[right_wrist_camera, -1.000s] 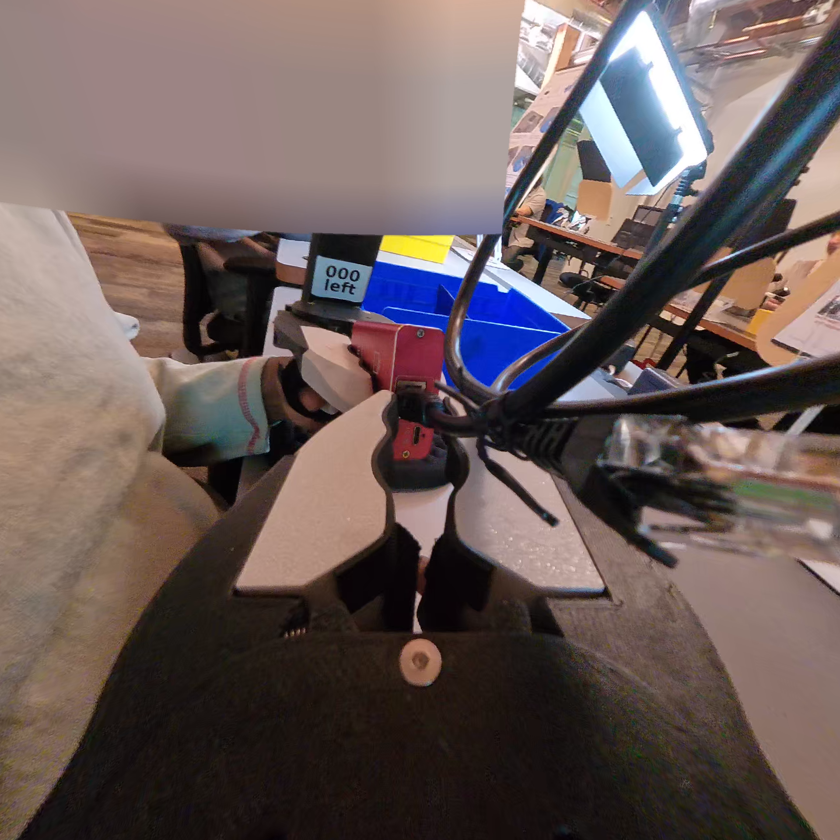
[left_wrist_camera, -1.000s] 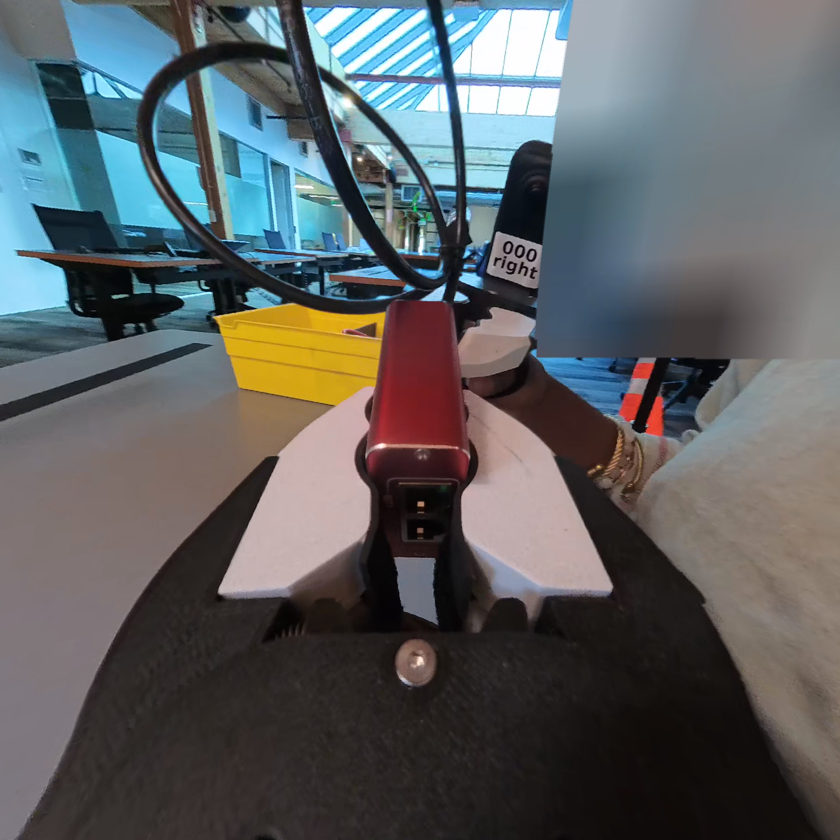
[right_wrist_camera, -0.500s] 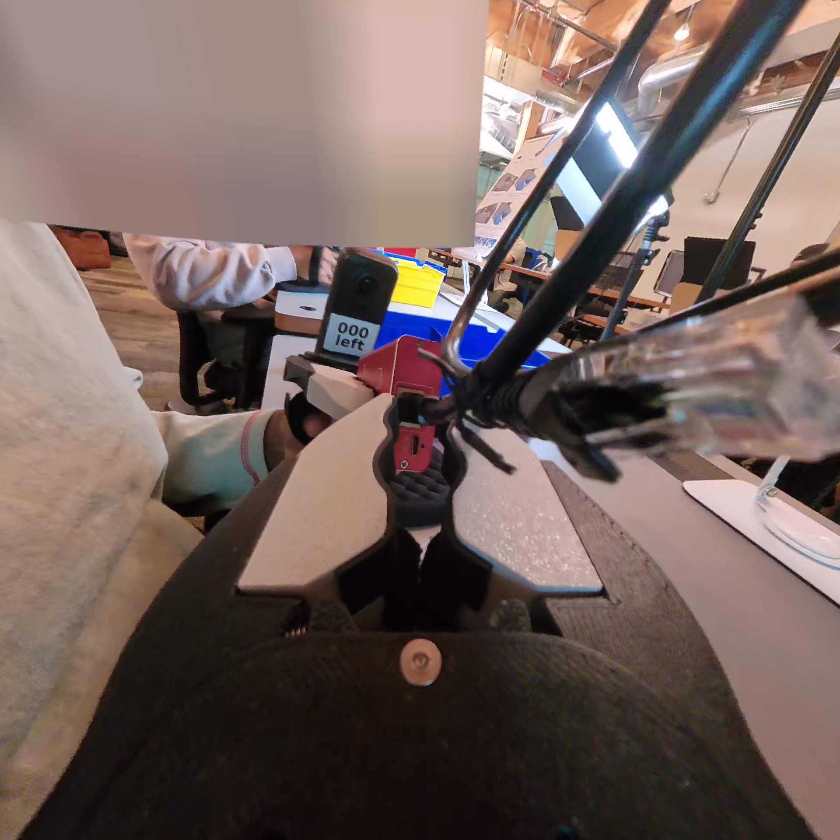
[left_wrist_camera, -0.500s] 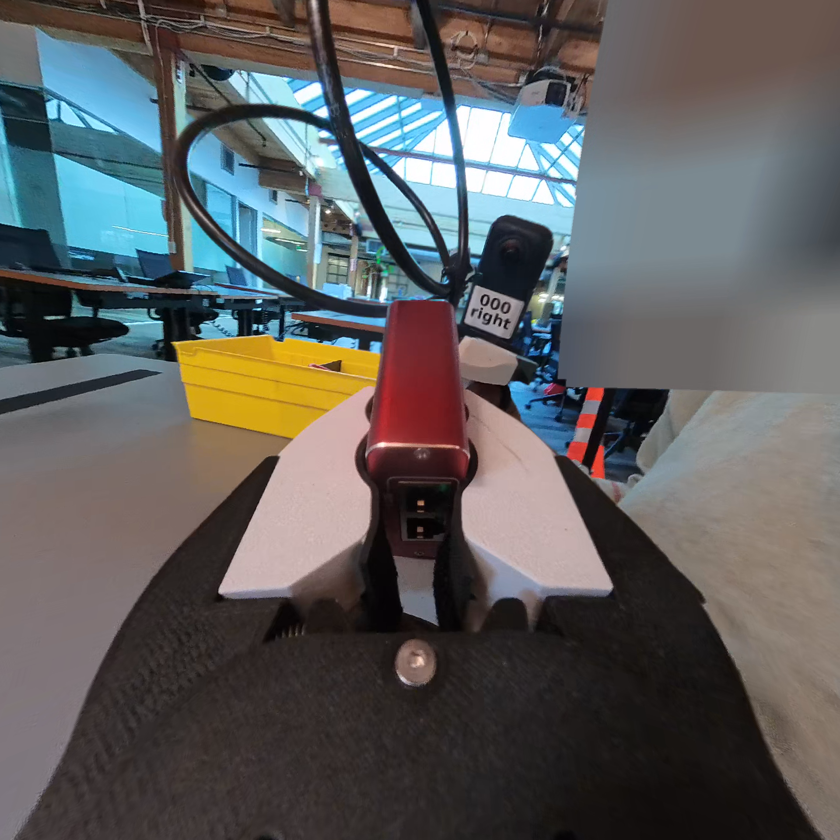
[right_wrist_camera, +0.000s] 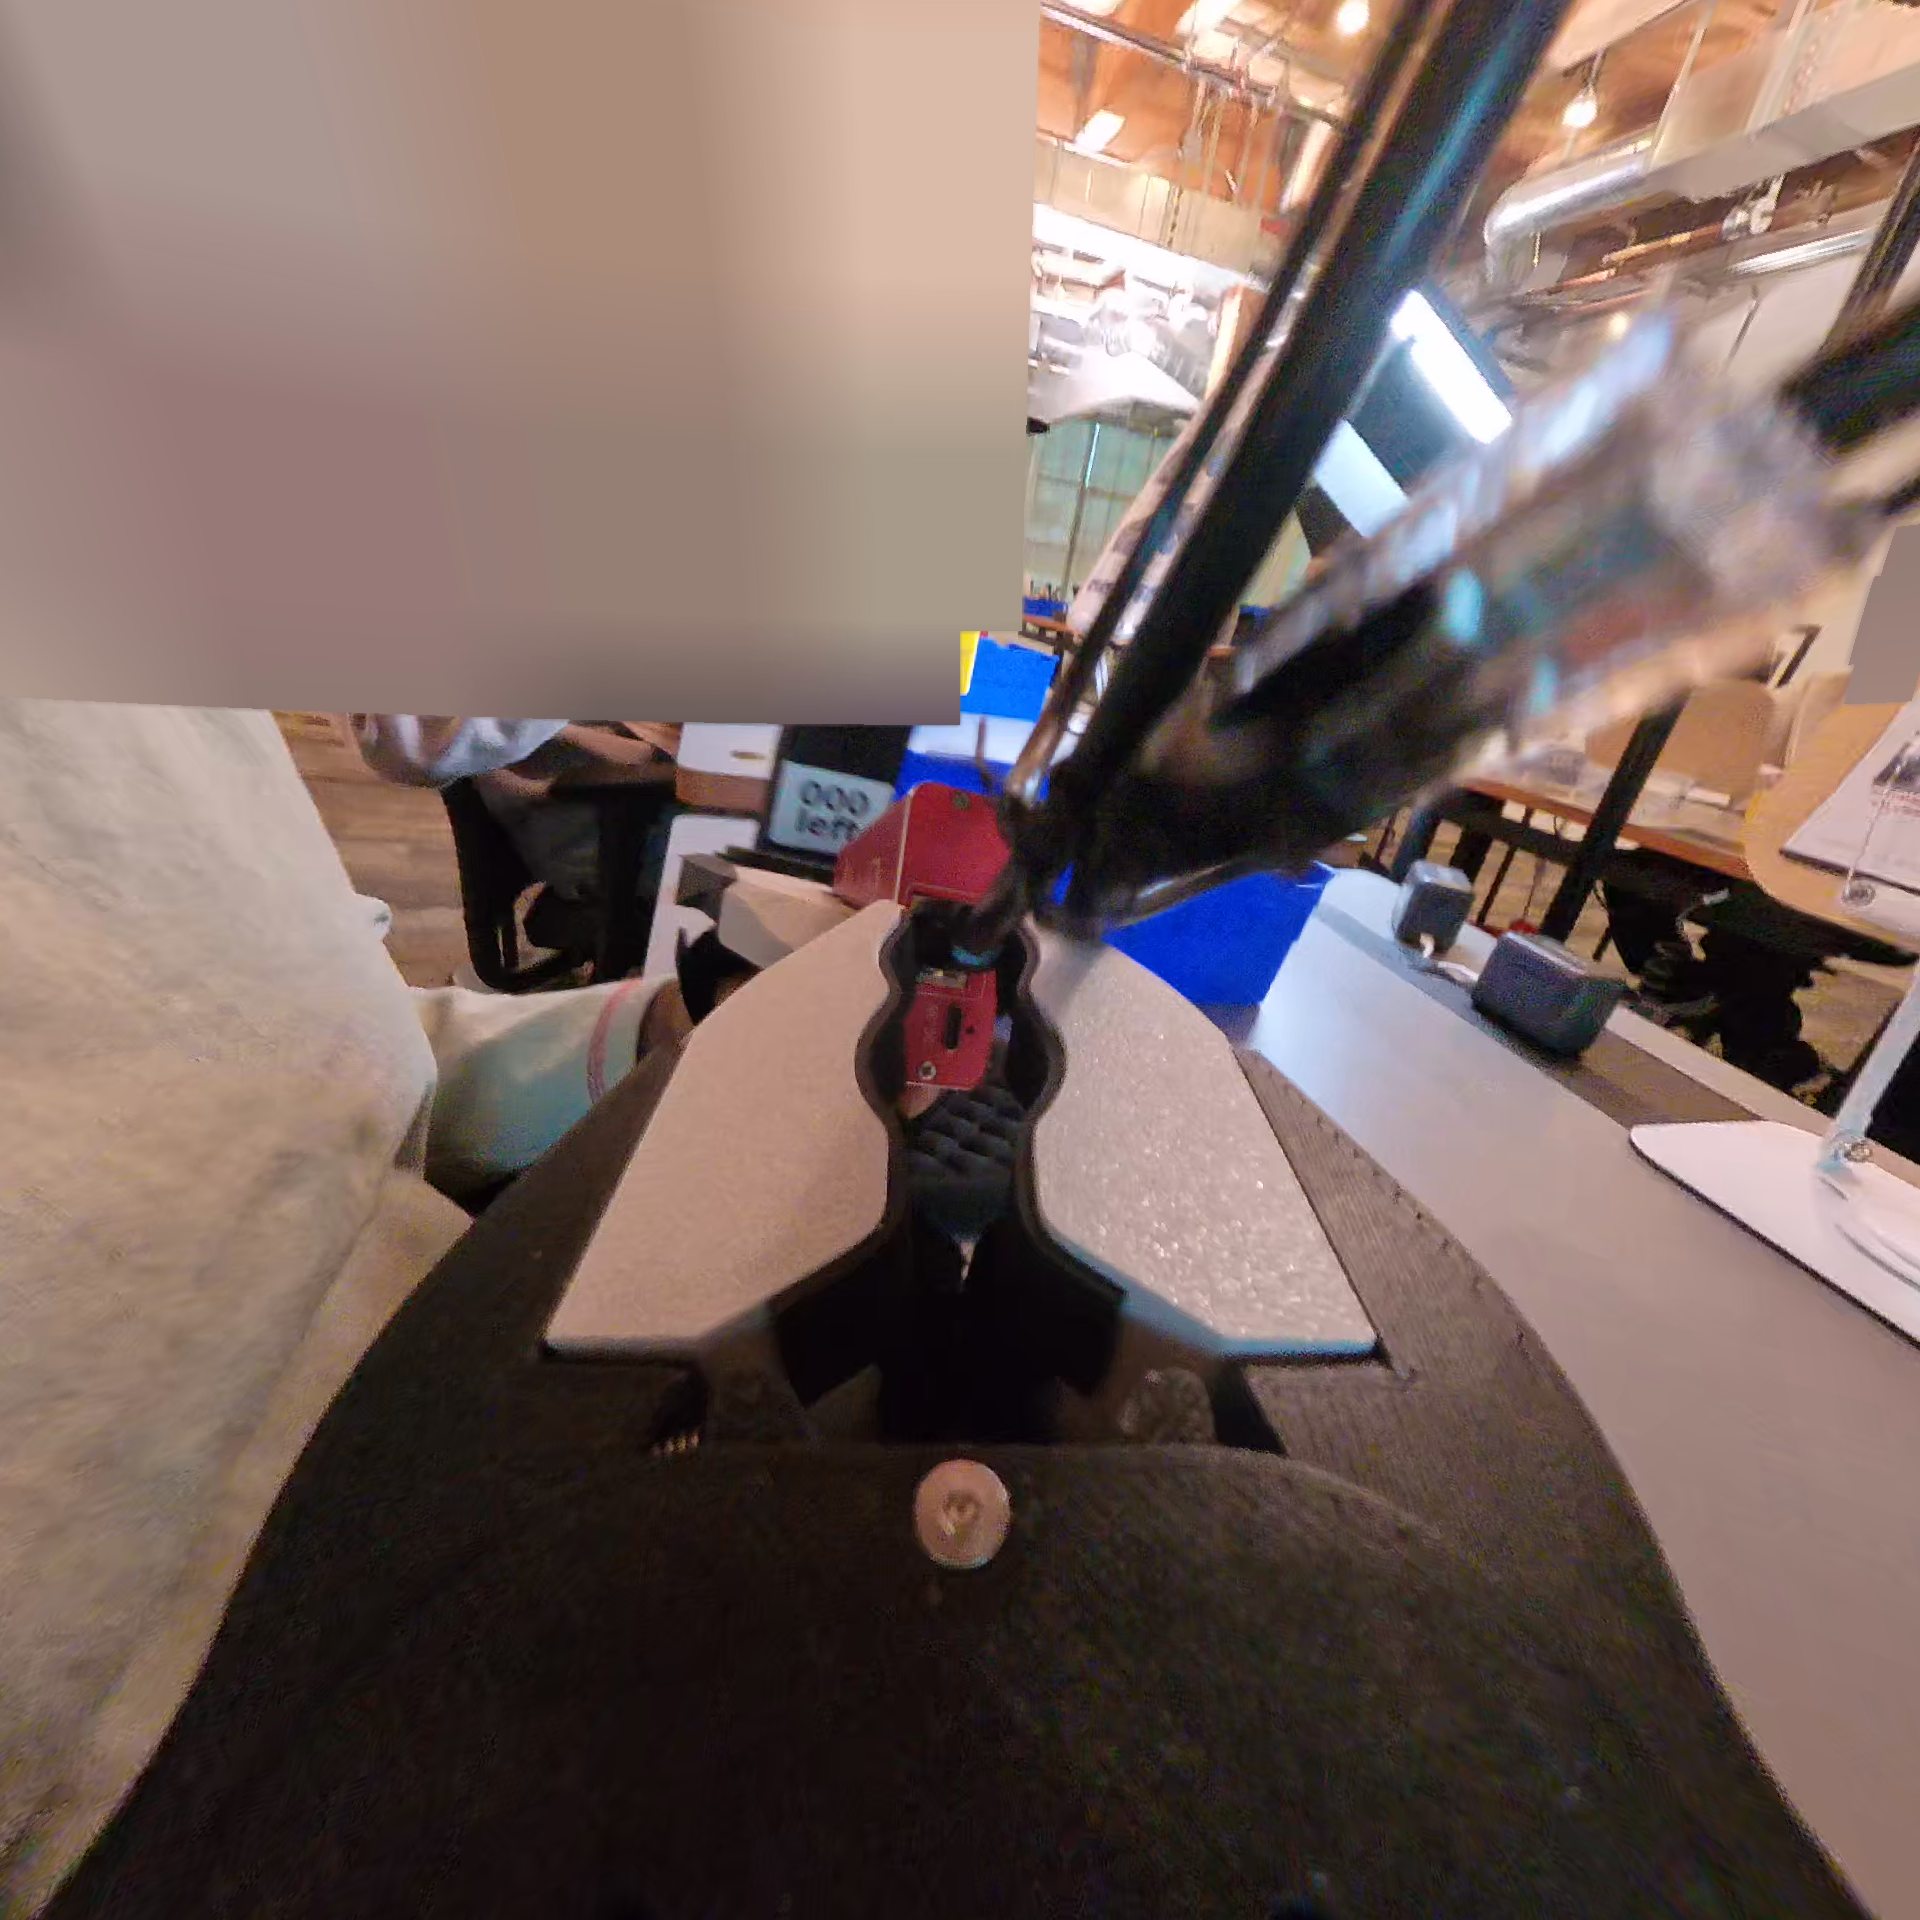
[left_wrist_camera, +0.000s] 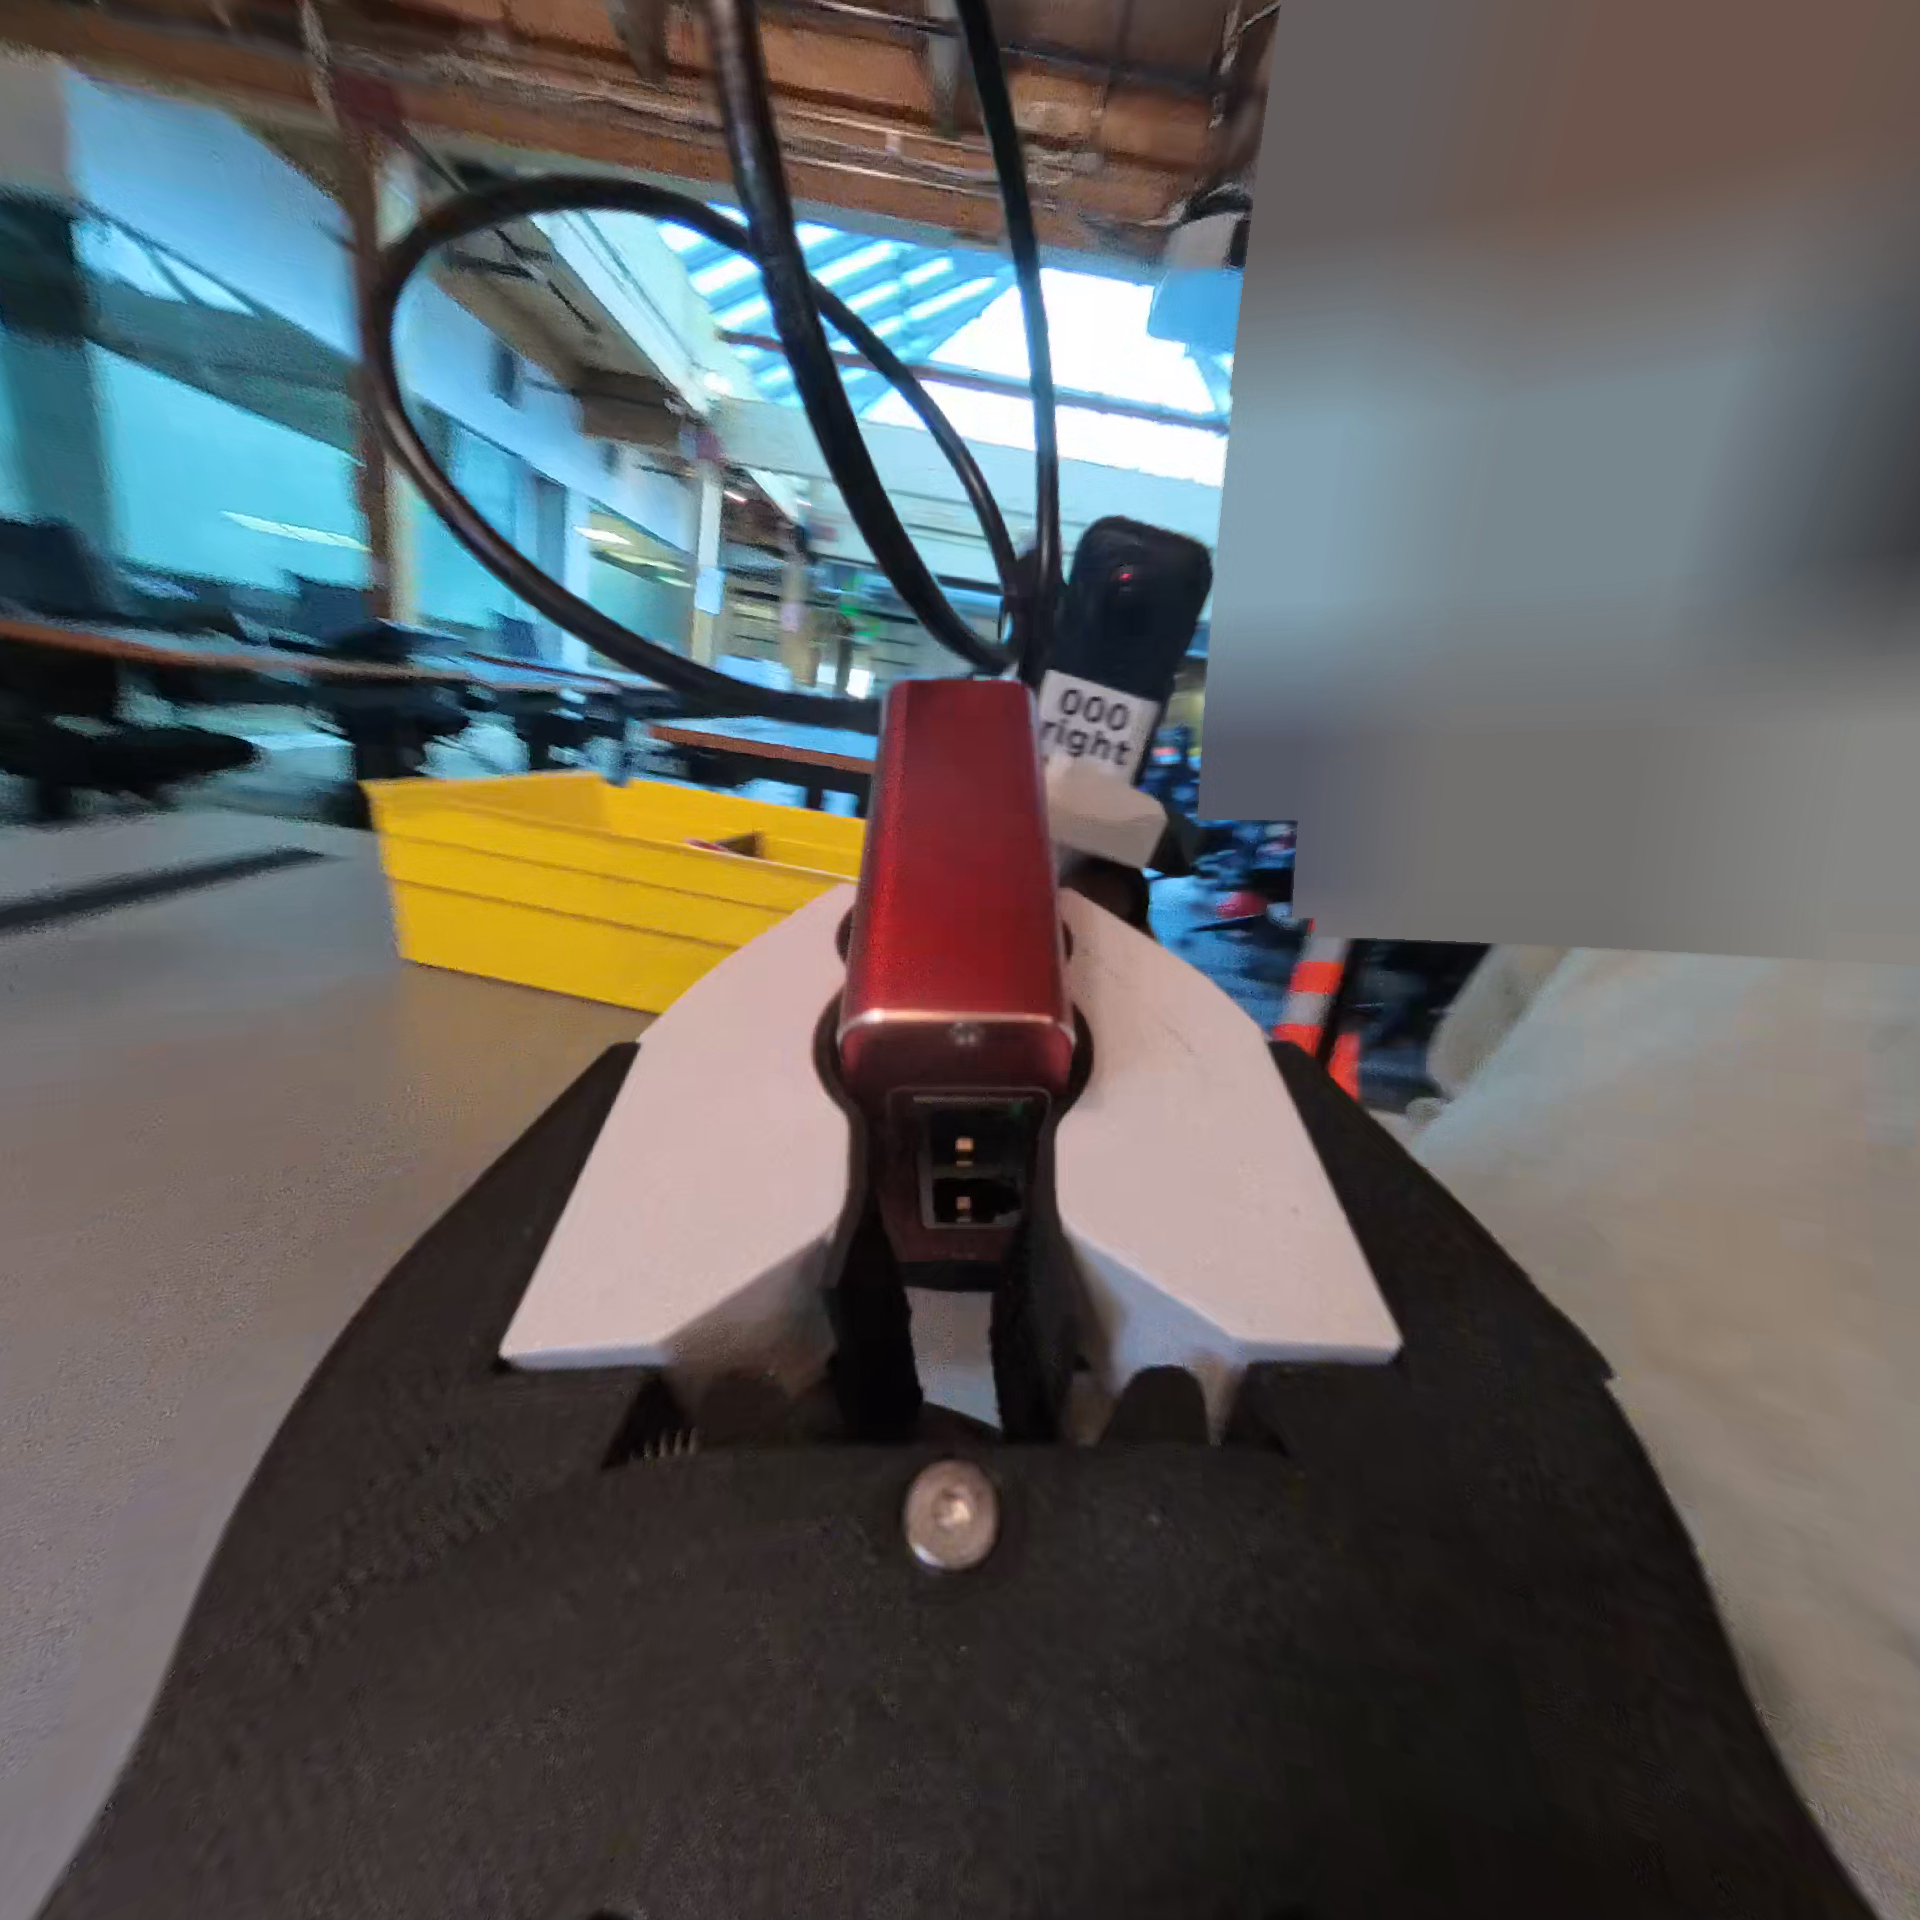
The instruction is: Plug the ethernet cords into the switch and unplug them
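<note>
The left gripper [left_wrist_camera: 956, 1039] is clamping the red switch [left_wrist_camera: 951, 883] between its fingers; just beyond it, the right gripper [right_wrist_camera: 961, 997] is pinching the black ethernet cord [right_wrist_camera: 1278, 447] at the switch's far end.

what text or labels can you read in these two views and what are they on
I don't quote writing from pictures; these things bear it:
White sticker on the black camera, left wrist view: printed, clear.
White sticker on the other black camera, right wrist view: printed, motion-blurred.
Page on a stand, far right: too small.
Red switch: no print I can make out.
</note>
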Demonstrator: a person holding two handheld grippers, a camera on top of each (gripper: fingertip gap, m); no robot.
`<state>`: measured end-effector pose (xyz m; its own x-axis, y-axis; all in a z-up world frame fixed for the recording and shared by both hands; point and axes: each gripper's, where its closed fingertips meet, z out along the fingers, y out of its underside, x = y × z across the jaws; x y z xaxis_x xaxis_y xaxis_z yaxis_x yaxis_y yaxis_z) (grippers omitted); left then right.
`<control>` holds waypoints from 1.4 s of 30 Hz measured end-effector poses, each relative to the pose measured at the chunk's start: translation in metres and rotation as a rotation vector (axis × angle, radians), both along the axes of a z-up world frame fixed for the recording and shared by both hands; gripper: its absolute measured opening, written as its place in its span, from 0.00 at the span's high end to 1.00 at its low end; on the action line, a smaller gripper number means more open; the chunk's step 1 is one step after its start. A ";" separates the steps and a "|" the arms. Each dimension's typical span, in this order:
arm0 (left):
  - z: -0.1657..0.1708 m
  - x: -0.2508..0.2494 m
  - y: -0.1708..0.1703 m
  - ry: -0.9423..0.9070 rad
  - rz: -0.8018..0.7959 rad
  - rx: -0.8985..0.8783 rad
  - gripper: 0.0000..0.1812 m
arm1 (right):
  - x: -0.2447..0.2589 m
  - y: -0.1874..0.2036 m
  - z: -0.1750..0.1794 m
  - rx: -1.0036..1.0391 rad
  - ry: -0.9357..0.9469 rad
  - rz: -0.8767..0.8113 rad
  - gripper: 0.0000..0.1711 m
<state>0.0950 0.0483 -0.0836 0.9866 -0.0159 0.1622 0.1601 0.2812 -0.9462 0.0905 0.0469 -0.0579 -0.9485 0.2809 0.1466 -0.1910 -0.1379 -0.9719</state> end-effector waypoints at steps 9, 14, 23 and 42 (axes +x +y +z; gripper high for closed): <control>0.017 -0.015 -0.032 0.030 0.090 0.118 0.84 | -0.029 0.214 0.012 0.091 -0.060 -0.795 0.92; 0.007 -0.018 -0.025 0.077 0.142 0.035 0.84 | -0.020 0.300 -0.025 0.401 -0.244 -1.271 0.92; 0.005 -0.019 -0.024 0.068 0.137 0.021 0.84 | -0.012 0.378 -0.087 0.731 -0.539 -1.682 0.92; 0.003 -0.018 -0.023 0.057 0.120 0.016 0.84 | -0.069 0.312 -0.085 0.617 -0.319 -1.291 0.76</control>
<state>0.0768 0.0253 -0.0805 0.9892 0.1002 0.1067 0.0708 0.3107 -0.9479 0.0220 0.3590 -0.1434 -0.1066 0.9136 0.3925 0.3733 0.4026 -0.8358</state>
